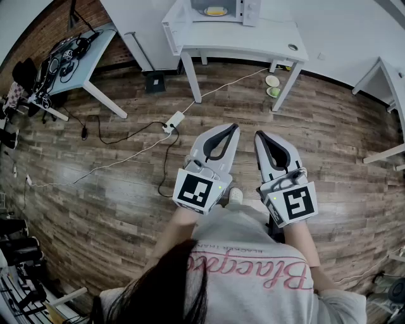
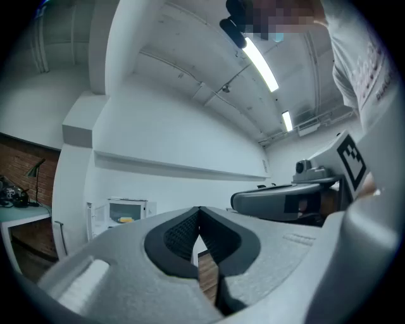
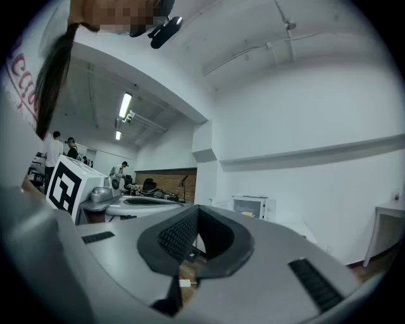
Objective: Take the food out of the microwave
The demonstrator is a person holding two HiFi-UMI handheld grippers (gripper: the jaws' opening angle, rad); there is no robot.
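Observation:
The white microwave (image 1: 218, 9) stands on a white table (image 1: 253, 41) across the room, and yellow food (image 1: 215, 11) shows inside it. It appears small and far off in the left gripper view, microwave (image 2: 126, 216) with food (image 2: 126, 219), and in the right gripper view, microwave (image 3: 250, 207) with food (image 3: 248, 214). My left gripper (image 1: 235, 126) and right gripper (image 1: 258, 134) are held side by side in front of my body, pointing level toward the table. Both are shut with nothing between the jaws, as seen at the left gripper (image 2: 200, 209) and the right gripper (image 3: 197, 207).
Wooden floor lies between me and the table. A power strip (image 1: 173, 120) with trailing cables is on the floor ahead to the left. Small plates (image 1: 273, 85) lie by a table leg. A cluttered desk (image 1: 69, 57) stands at the left, another white table (image 1: 386, 76) at the right.

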